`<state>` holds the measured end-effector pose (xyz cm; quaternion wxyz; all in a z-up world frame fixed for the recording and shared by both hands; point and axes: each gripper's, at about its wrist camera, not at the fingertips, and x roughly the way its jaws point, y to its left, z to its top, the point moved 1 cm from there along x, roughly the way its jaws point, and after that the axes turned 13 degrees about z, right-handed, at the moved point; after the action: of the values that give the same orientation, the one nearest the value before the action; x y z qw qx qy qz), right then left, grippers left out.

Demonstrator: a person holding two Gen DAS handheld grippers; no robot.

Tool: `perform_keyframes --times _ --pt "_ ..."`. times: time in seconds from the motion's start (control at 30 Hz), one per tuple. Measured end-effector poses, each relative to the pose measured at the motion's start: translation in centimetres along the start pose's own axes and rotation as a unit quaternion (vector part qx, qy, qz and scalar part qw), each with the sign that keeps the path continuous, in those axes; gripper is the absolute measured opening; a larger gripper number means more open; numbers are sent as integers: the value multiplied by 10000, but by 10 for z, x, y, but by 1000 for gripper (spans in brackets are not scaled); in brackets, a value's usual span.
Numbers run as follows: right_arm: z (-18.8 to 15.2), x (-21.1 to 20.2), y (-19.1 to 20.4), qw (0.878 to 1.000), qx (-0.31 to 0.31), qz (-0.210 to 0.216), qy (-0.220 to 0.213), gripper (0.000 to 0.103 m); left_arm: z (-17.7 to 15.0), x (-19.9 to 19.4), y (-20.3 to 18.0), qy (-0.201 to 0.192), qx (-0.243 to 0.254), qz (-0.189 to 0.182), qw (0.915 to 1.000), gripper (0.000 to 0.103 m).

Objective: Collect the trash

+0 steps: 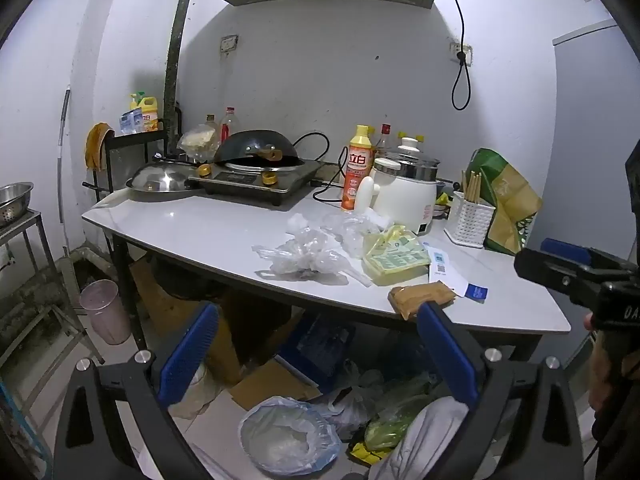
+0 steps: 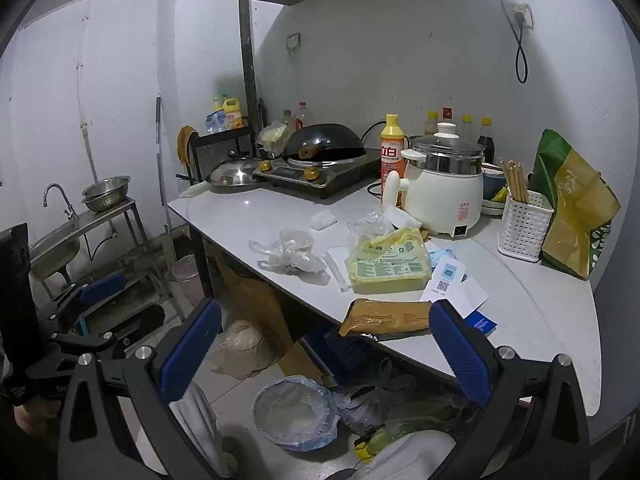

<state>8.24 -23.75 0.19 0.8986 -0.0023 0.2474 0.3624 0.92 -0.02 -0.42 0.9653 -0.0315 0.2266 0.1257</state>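
Trash litters table before cooker, bottle, stove.

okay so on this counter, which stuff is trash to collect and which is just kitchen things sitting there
Likely trash: crumpled clear plastic bag, yellow wrapper, brown packet, paper slips.

Just there: wok, cooker pot, detergent bottle, chopstick holder, green bag.

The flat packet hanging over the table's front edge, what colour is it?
Brown, a mustard-tan wrapper; it shows best in the right wrist view.
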Motion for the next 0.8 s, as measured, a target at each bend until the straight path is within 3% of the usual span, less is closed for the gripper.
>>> perform_keyframes --times 0.8 --pt "1 1 0 10000 0 -7 -4 103 -5 6 11 -39 1 -9 10000 100"
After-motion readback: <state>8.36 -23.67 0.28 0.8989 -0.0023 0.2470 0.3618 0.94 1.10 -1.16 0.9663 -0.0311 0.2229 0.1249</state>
